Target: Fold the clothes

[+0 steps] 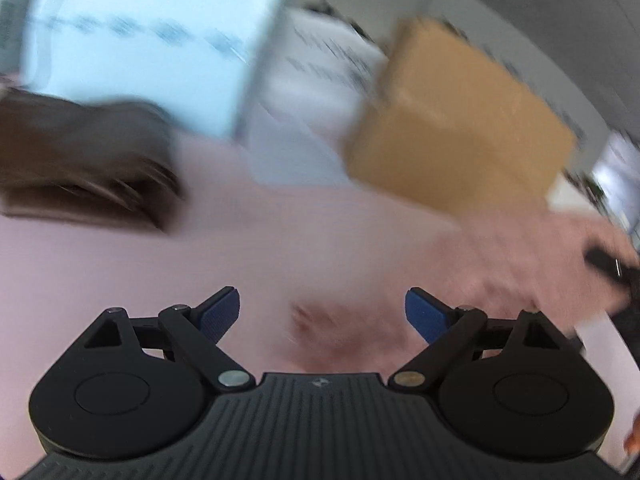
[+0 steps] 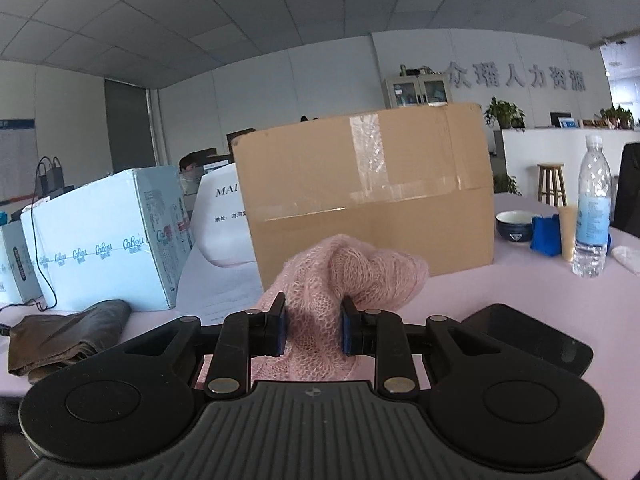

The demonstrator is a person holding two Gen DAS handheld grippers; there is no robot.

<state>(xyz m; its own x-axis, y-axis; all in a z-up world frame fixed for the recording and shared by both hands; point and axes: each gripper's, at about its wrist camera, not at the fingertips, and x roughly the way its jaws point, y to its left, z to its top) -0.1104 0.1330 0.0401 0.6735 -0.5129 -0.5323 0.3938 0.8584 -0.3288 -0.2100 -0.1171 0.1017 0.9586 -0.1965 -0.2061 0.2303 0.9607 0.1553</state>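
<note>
A pink knitted garment (image 2: 348, 276) is bunched between the blue pads of my right gripper (image 2: 314, 330), which is shut on it and holds it lifted above the pink table (image 2: 500, 288). In the blurred left wrist view the same pink garment (image 1: 512, 256) stretches from the right towards the middle, part of it lying below and ahead of my left gripper (image 1: 322, 314). That gripper stands wide open over the table with nothing between its fingers. A brown folded garment (image 2: 64, 336) lies at the table's left, also seen as a dark brown garment (image 1: 84, 160).
A cardboard box (image 2: 368, 188) stands straight ahead, a light blue printed box (image 2: 104, 236) and a white bag (image 2: 224, 220) to its left. At right are a water bottle (image 2: 592, 208), a dark bowl (image 2: 514, 226), a blue cloth (image 2: 546, 236) and a black flat object (image 2: 532, 340).
</note>
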